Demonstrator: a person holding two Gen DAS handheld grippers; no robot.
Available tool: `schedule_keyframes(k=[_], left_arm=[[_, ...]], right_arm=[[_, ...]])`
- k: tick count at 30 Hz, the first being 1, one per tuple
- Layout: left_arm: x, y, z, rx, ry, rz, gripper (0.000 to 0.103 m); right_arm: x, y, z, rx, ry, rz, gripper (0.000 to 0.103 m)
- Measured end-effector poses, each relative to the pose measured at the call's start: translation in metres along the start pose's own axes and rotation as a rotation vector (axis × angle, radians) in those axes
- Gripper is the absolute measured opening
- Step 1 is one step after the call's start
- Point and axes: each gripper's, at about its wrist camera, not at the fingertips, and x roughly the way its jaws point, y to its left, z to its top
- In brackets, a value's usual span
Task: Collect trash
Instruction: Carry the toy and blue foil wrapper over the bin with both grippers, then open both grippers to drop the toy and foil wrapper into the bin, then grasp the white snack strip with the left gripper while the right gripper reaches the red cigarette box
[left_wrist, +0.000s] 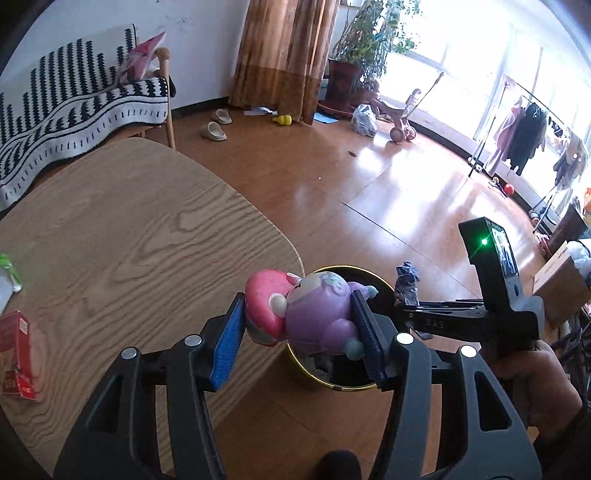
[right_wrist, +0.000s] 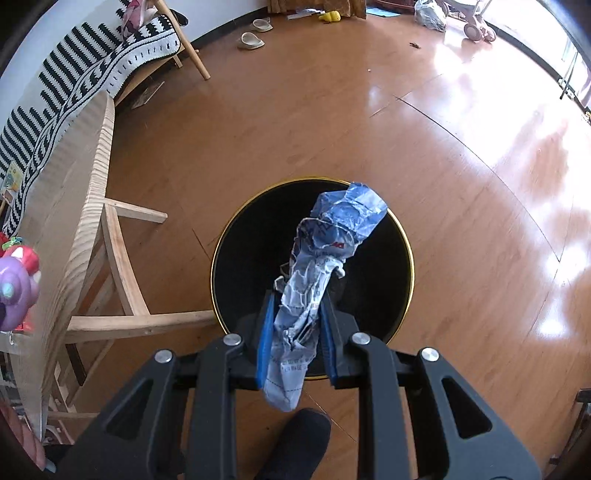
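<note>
My left gripper (left_wrist: 301, 325) is shut on a pink and purple plastic toy figure (left_wrist: 303, 308) and holds it over the table's edge, above the near rim of a black bin with a gold rim (left_wrist: 334, 386). My right gripper (right_wrist: 297, 334) is shut on a crumpled blue and white wrapper (right_wrist: 321, 266) and holds it directly above the same bin (right_wrist: 369, 280) on the floor. The right gripper and its wrapper (left_wrist: 406, 282) also show in the left wrist view, to the right of the toy. The toy shows at the left edge of the right wrist view (right_wrist: 16, 284).
A light wooden table (left_wrist: 129, 240) fills the left, with a red carton (left_wrist: 16, 354) and a green and white packet (left_wrist: 9, 271) near its left edge. A chair with a black and white blanket (left_wrist: 74, 107) stands behind. Slippers (left_wrist: 214, 131), a tricycle (left_wrist: 400, 118) and a bag (left_wrist: 364, 120) lie on the floor.
</note>
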Motion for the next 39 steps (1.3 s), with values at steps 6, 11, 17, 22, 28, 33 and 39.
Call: schedule_keyframes(k=[6, 11, 17, 22, 28, 33, 39], left_arm=[[0.008, -0.004, 0.001, -0.004, 0.009, -0.007, 0.055], [0.014, -0.009, 0.003, -0.004, 0.016, -0.018, 0.055], [0.026, -0.023, -0.001, 0.005, 0.037, -0.044, 0.055], [0.041, -0.043, -0.006, 0.028, 0.057, -0.09, 0.055], [0.066, -0.068, -0.008, 0.076, 0.084, -0.122, 0.055], [0.08, -0.077, -0.004, 0.085, 0.094, -0.148, 0.064], [0.077, -0.073, 0.003, 0.06, 0.072, -0.157, 0.079]], right_arm=[[-0.004, 0.001, 0.005, 0.007, -0.018, 0.007, 0.029], [-0.013, 0.0, 0.005, 0.013, -0.06, 0.0, 0.07], [-0.026, -0.016, 0.004, 0.083, -0.097, 0.014, 0.071], [-0.043, -0.033, 0.002, 0.129, -0.138, 0.004, 0.072], [-0.061, -0.055, 0.0, 0.191, -0.191, -0.018, 0.074], [-0.07, -0.066, -0.003, 0.216, -0.218, -0.024, 0.075], [-0.072, -0.059, -0.003, 0.206, -0.225, -0.024, 0.076]])
